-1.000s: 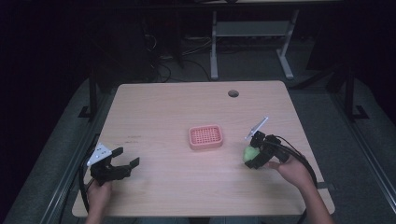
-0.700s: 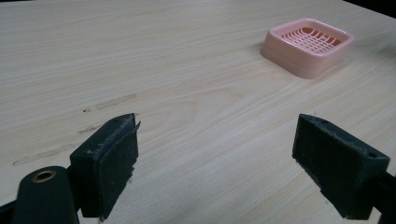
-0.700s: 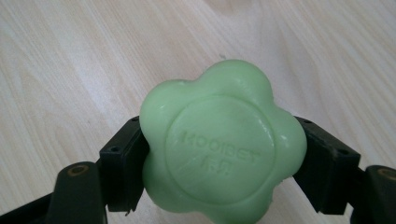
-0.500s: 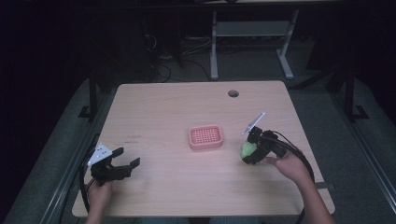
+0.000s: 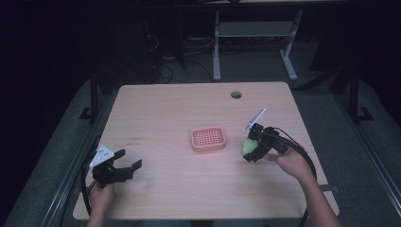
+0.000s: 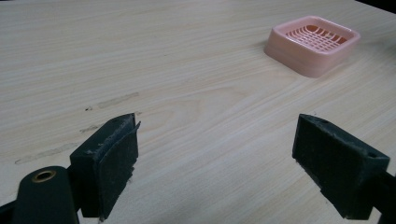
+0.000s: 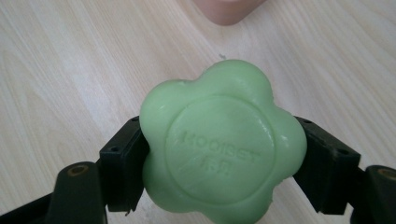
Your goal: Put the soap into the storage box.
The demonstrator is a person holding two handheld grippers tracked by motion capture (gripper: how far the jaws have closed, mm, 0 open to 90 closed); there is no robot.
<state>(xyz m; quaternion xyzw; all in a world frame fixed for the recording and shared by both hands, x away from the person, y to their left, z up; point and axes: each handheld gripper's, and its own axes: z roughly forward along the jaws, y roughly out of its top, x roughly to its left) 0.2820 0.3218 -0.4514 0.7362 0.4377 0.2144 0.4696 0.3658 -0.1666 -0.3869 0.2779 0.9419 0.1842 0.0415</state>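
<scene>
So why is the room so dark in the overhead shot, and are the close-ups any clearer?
High view: light falls on the table alone, the floor behind is near black. Left gripper view: even light, jaws slightly soft, pink soap dish fairly sharp. Right gripper view: bright, the green soap sharp enough to show embossed lettering.

Overhead view facing forward, tool views close, sharing pink tray (image 5: pixel 208 138).

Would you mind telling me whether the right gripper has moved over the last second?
Yes. The right gripper, shut on the green soap, has shifted slightly left, closer to the pink soap dish, which stayed put.
</scene>
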